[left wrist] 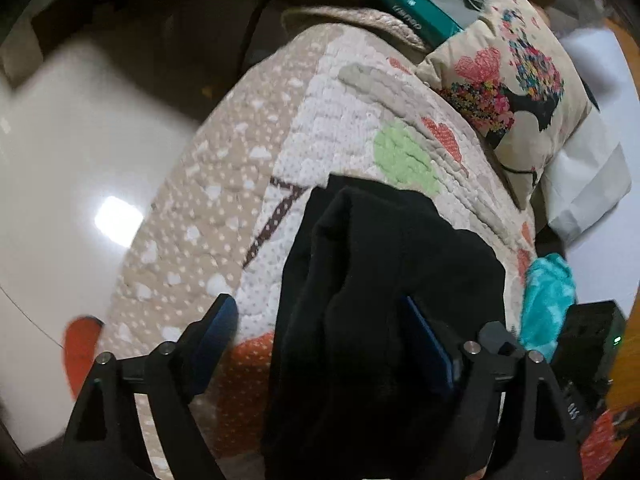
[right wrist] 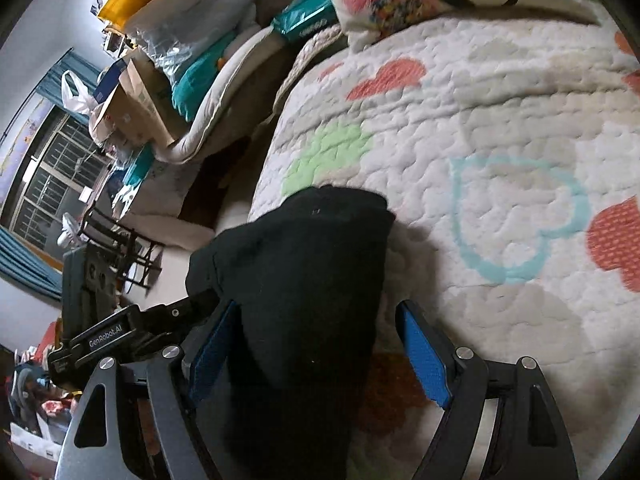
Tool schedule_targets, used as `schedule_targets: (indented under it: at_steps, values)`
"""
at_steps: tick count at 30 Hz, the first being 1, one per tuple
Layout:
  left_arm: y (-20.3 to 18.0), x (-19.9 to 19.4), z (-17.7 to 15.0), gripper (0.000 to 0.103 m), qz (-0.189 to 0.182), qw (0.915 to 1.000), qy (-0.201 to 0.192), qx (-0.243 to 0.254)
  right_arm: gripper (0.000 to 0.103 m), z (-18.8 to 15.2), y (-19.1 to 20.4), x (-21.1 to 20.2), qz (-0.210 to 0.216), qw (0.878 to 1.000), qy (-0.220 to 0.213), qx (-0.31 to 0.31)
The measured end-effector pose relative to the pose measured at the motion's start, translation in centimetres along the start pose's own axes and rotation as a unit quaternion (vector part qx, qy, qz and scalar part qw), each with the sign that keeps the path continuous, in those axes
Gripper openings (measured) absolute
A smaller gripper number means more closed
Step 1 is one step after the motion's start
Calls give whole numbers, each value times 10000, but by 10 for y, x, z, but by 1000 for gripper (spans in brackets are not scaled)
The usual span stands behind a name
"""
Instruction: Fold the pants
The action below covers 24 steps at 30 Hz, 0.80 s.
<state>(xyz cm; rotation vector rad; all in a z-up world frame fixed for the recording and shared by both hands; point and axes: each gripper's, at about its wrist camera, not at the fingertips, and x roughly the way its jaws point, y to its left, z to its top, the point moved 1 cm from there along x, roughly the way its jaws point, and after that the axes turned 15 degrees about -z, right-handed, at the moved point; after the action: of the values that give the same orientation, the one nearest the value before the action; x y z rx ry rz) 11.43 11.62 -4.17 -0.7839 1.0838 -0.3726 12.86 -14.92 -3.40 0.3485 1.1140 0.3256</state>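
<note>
- The bed (right wrist: pixel 500 128), under a quilted cover with hearts, was the work surface; a printed pillow (left wrist: pixel 516 80) lay at its far end, well apart from the work.
- The black pants (left wrist: pixel 384 264) lay bunched on the quilt near the bed's edge, a long dark mass running away from both cameras. Their far end rested on the quilt just short of a green heart.
- The left gripper (left wrist: pixel 326 340) had its fingers spread wide. The pants filled most of the gap between them, the right pad lay against the cloth, the left pad stood clear over bare quilt, and nothing was pinched.
- The right gripper (right wrist: pixel 320 348) also had its fingers spread. The cloth lay against the left pad, and the right pad stood apart from it over the quilt.
- The step in hand looked like taking hold of the near end to lay the garment out or bring it over. To do it well, each gripper should probably settle on one clear edge, not a thick bunch.
- Both should close on matching layers, so the fold came out square.
- The dark cloth hid seams and the waistband, so I could not tell which end lay nearest.
</note>
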Motion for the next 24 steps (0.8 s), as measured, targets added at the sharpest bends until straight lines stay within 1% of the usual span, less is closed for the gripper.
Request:
schedule_targets:
  at_steps: [1,2,3,4,5,6,7,8,9,13,15,18,24]
  values:
    - [3,1,-2,85,-125,9999,-14,-116,81,-1,0,3,89,10000,38,19]
    - [4,2,-4,85,-199,9996,-49,-183,75,-1,0,6,170,9998,74,27]
    - [3,2,-5,84,-189,9997,-107,-141,71,-1,1,9,243,9996,110,23]
    - [-1,3,-6,82,-207,9997,-83,-59,69,-1,2,10,239,9997,106,8]
    - [-5,3,-7,65,-318,9995,-69,-7,66,-1,3,10,246,9997,90,-18]
    - [-9,2,-8,56,-457,9989,-55,10,63,-1,4,9,253,9996,70,-54]
    - [-12,1,-8,54,-415,9991,-64,40,60,0,4,8,240,9997,56,-85]
    - [-18,1,-9,48,-347,9992,-79,168,56,0,5,7,221,9997,38,-106]
    - [-23,1,-9,44,-332,9991,-80,265,55,0,5,5,224,9997,26,-109]
    - [-36,1,-5,40,-343,9986,-113,395,47,1,9,-3,142,9997,-92,-187]
    - [-39,2,-1,36,-434,9983,-118,365,47,4,11,-8,52,9994,-205,-261]
    - [-50,6,6,35,-572,9975,-152,397,45,10,10,-18,-32,9990,-365,-263]
    - [-87,21,18,35,-724,9942,-195,769,45,37,-6,-42,-192,9979,-607,-131]
